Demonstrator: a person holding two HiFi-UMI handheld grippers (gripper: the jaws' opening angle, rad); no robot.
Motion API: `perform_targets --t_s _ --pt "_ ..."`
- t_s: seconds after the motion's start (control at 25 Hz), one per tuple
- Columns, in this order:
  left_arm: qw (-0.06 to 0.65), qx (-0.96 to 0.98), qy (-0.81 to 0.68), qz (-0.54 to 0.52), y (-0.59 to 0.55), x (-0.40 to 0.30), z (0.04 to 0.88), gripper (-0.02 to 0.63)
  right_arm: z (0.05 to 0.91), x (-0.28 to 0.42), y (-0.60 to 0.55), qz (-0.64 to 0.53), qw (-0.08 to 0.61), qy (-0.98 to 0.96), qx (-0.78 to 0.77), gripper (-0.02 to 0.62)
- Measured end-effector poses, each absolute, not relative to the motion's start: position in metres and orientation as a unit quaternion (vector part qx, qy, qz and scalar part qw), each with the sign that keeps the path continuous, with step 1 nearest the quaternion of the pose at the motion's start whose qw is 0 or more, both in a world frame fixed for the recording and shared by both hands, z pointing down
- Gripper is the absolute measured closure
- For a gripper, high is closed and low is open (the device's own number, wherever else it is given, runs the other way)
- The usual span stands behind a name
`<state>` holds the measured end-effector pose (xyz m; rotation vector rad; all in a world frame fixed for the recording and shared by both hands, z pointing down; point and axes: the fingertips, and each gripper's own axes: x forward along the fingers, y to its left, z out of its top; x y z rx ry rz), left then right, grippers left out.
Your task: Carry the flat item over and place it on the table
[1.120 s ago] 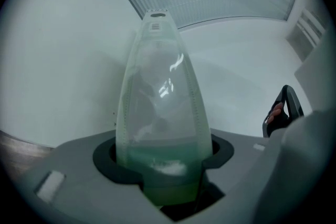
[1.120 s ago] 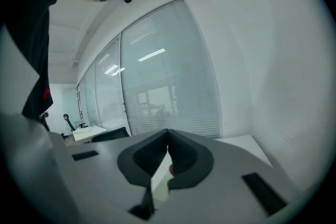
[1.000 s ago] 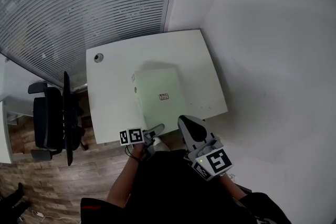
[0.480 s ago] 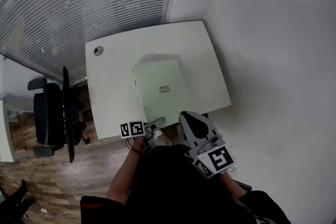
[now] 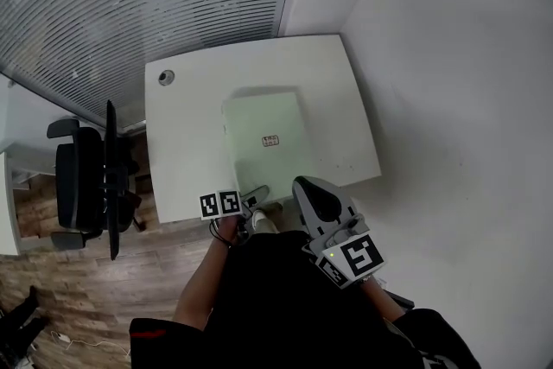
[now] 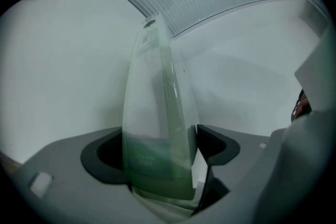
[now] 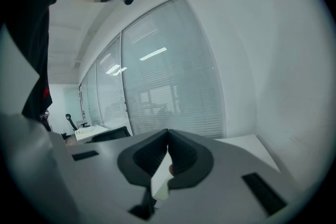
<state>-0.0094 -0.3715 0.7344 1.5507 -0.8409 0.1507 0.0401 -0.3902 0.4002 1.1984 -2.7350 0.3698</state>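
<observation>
Pale green folder lies flat on the white table. Its near edge sits between the jaws of the left gripper, which are opening off it. Right gripper is closed, empty and clear of the folder. Placement looks done; what's left is backing the left gripper out.

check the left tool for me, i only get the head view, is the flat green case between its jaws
observer: Yes. The left gripper view shows the flat green case standing between the jaws of the left tool, and those jaws are opening.
operator: and the right tool, is it carrying anything
observer: No. The right gripper view shows the right tool with its jaws together and nothing between them.
operator: where is it facing
observer: It faces the glass wall with blinds, not the case.
</observation>
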Motion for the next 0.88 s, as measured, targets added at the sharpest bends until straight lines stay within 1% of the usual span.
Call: perform_targets --t_s 0.36,0.88 --pt "0.634 0.661 -0.391 0.093 -0.382 -0.009 0.750 0.196 0.402 0.050 -0.397 0.120 0.072 -0.905 0.401 0.594" --pt "0.636 0.652 -0.399 0.107 -0.382 -0.007 0.754 0.195 0.405 0.050 -0.403 0.120 0.077 -0.906 0.400 0.594"
